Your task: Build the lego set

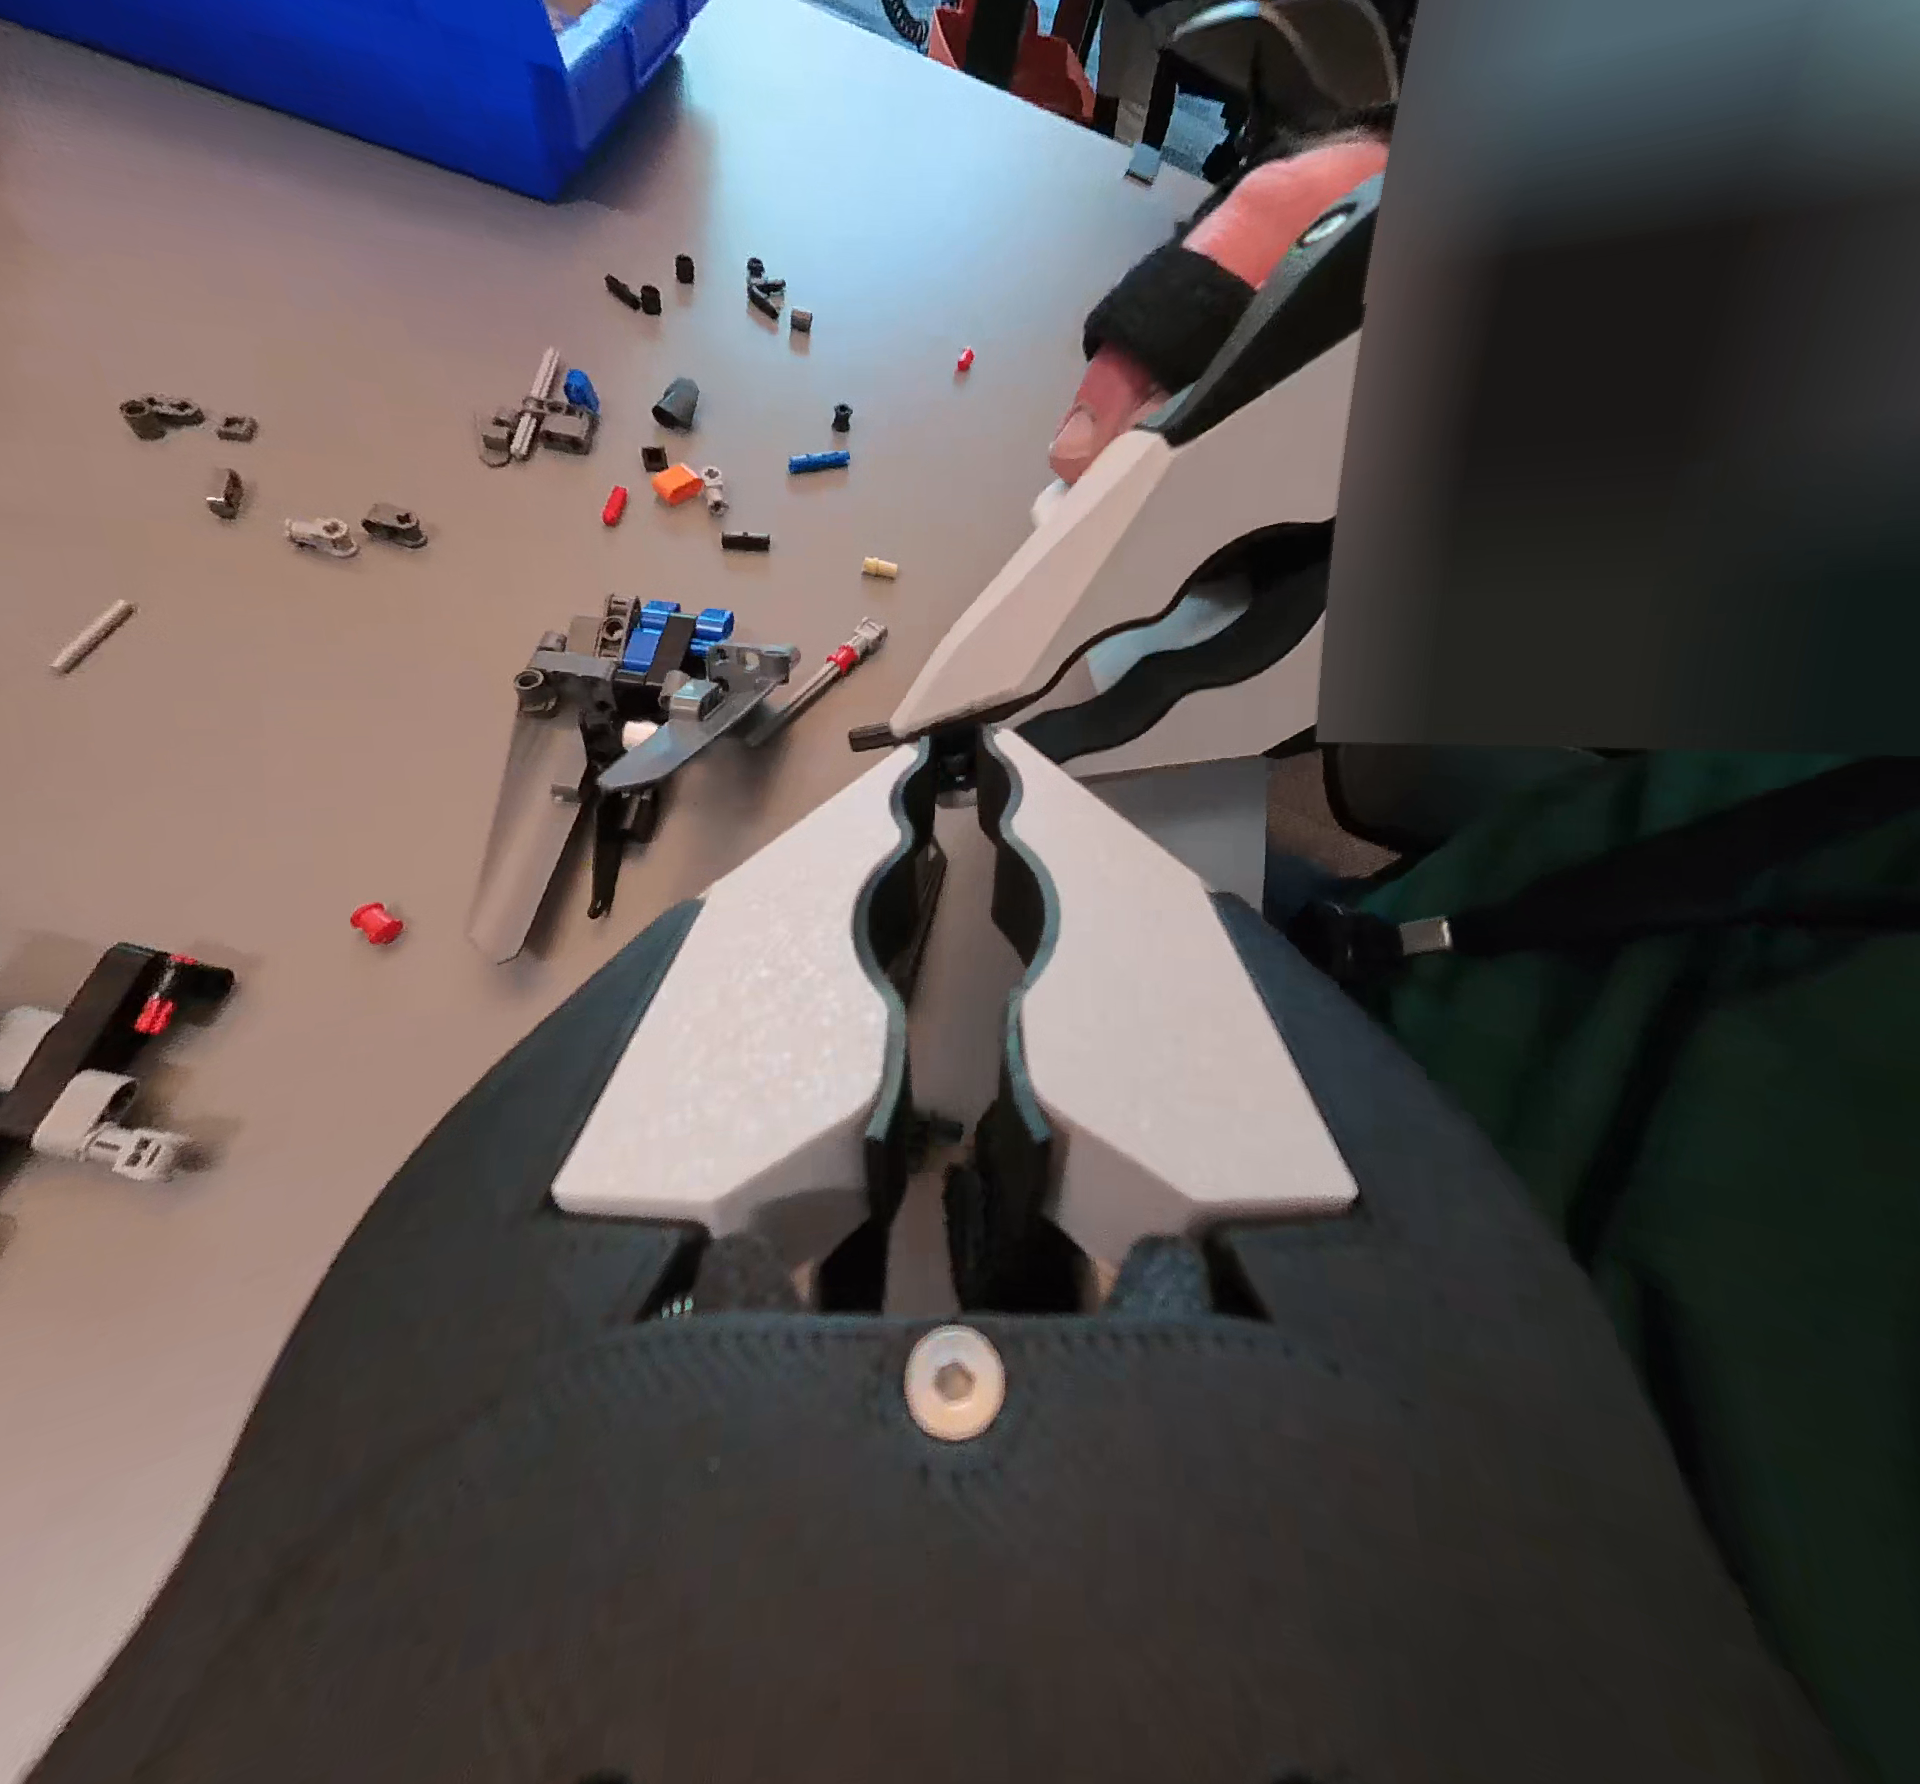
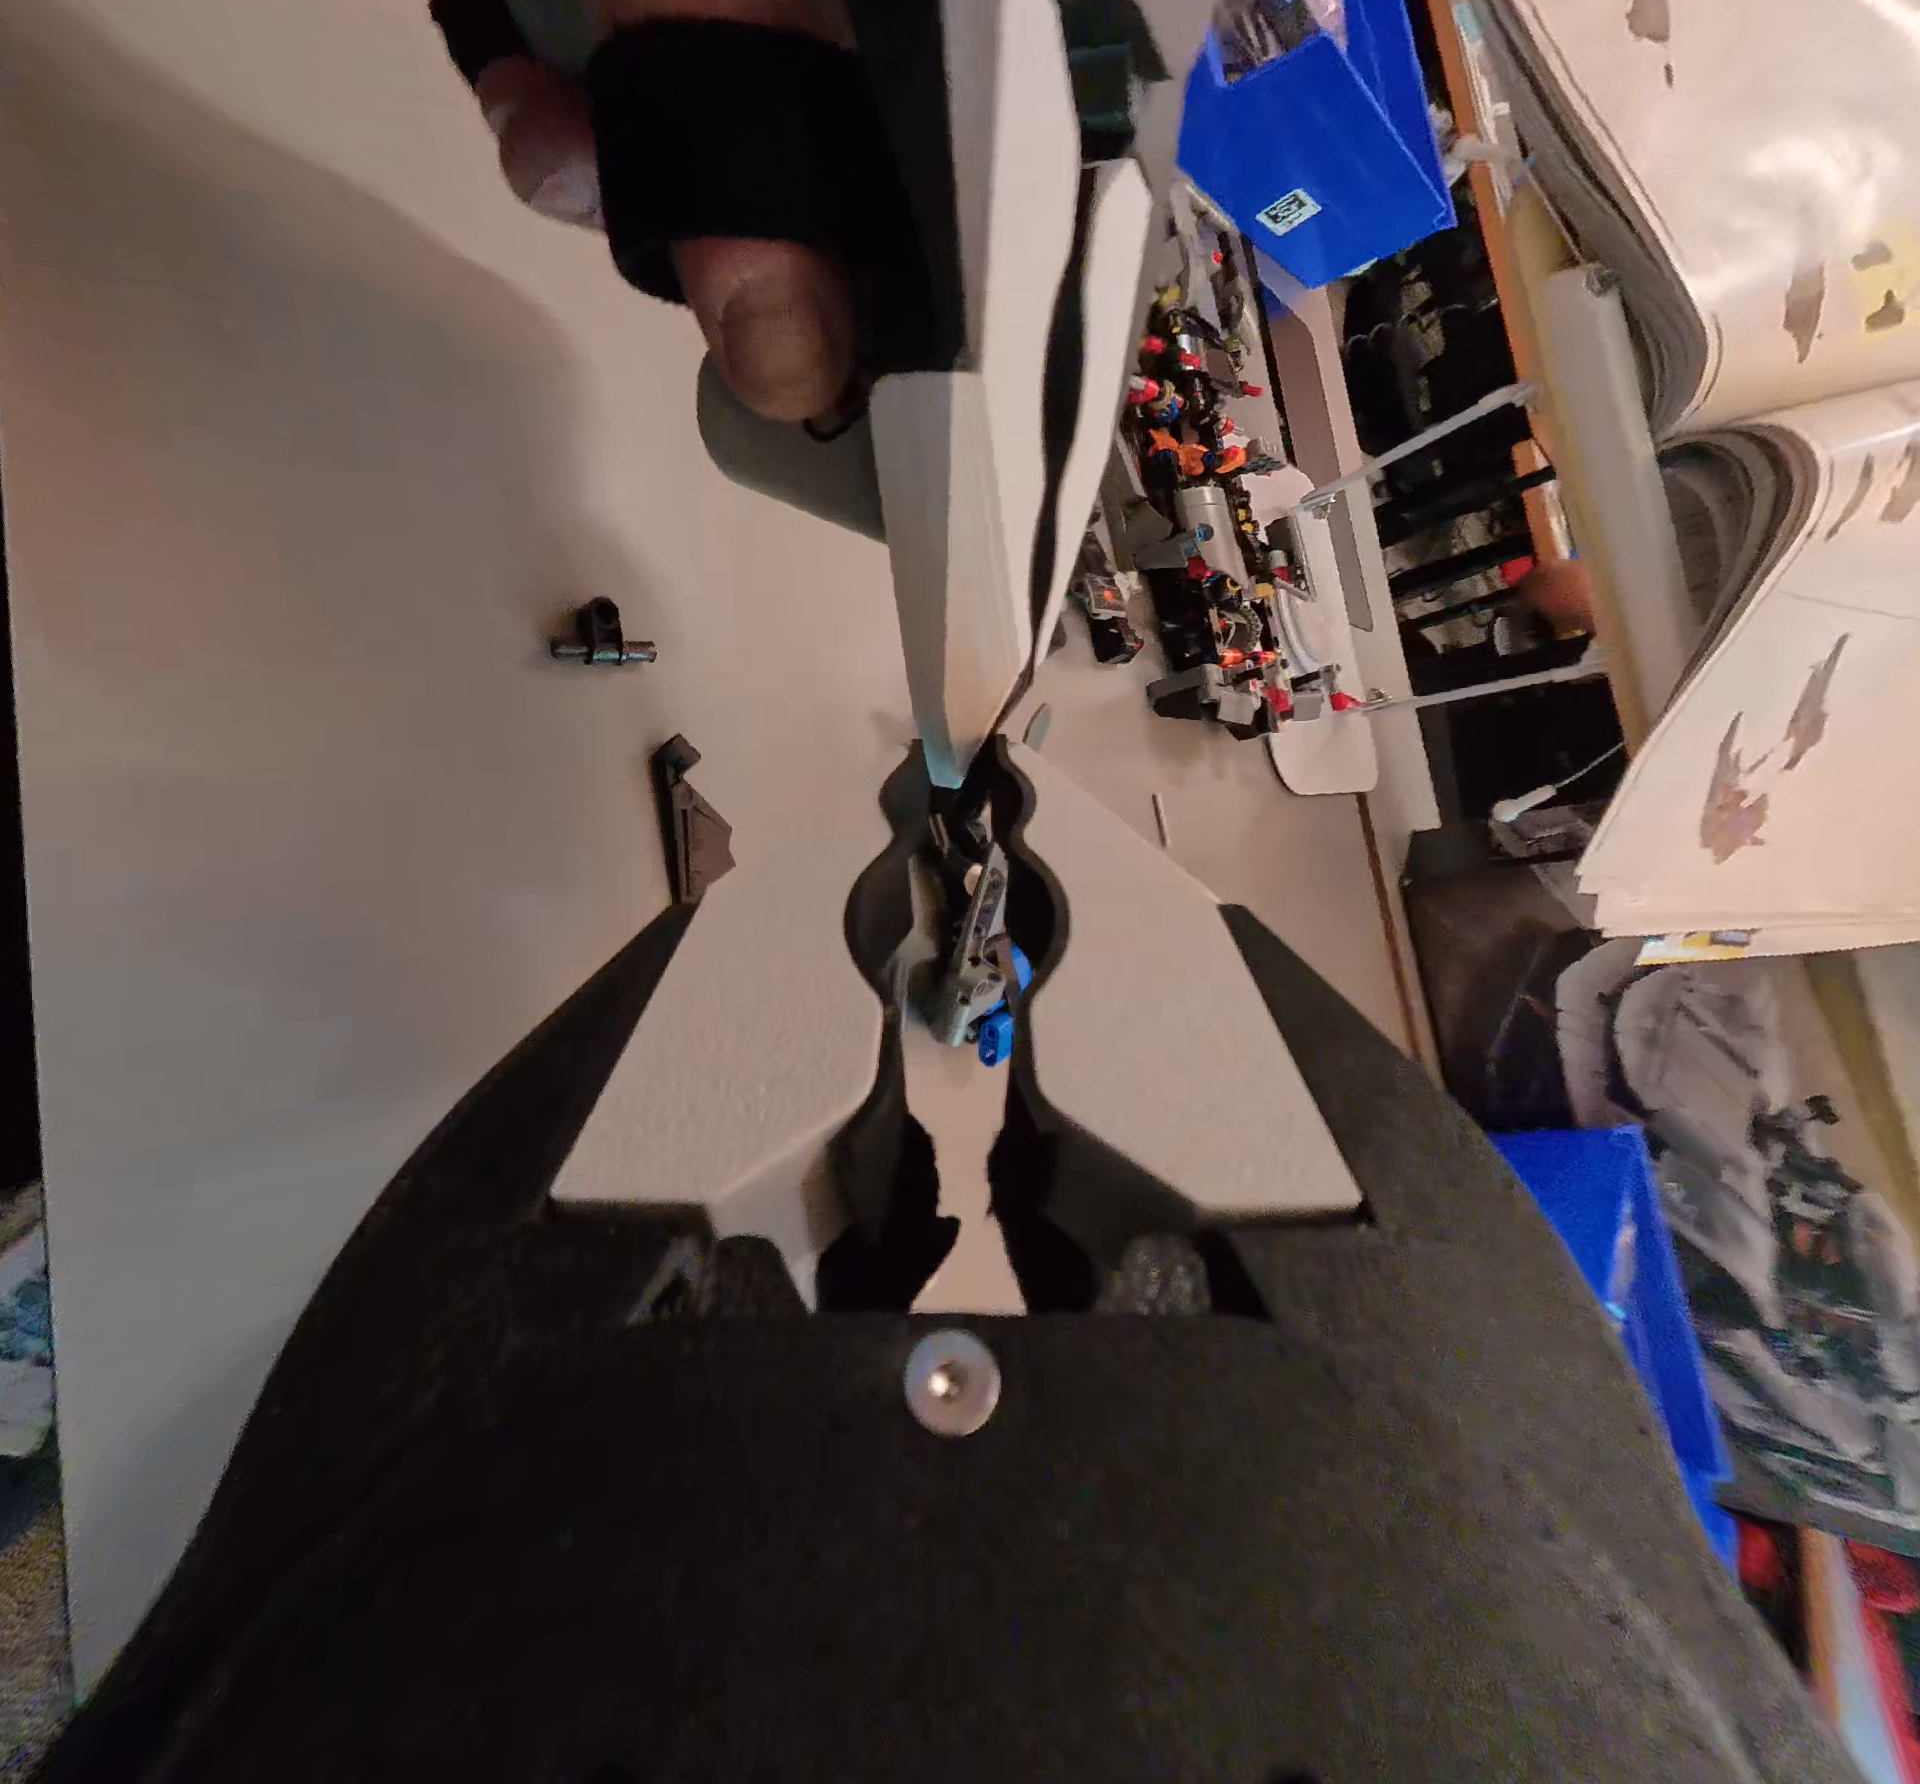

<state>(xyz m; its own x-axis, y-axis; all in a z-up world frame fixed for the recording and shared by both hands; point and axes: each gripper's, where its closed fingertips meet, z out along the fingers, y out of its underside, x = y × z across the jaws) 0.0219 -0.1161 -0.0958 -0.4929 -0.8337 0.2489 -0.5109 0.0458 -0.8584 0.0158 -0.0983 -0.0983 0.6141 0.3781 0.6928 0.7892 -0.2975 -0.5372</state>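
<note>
My left gripper [image 1: 951,763] is shut at the tips on a small black Lego piece [image 1: 953,770]. My right gripper [image 1: 906,724] comes in from the right, tip to tip with it, shut on a black pin [image 1: 869,737] that sticks out to the left. In the right wrist view, my right gripper [image 2: 961,784] meets the left gripper's fingers [image 2: 977,539] from above, with the black piece [image 2: 961,825] between them. A grey, black and blue sub-assembly [image 1: 644,695] lies on the table to the left; it shows through the right gripper's gap [image 2: 966,965].
Several loose small pieces [image 1: 675,446] lie on the grey table [image 1: 883,176]. A blue bin [image 1: 364,20] stands at the back left. A black and grey part [image 1: 94,1048] lies at the left edge. A large Lego model [image 2: 1216,591], an open instruction book [image 2: 1714,384] and blue bins [image 2: 1309,145] stand beyond. My two grippers' fingertips are within a few centimetres of each other.
</note>
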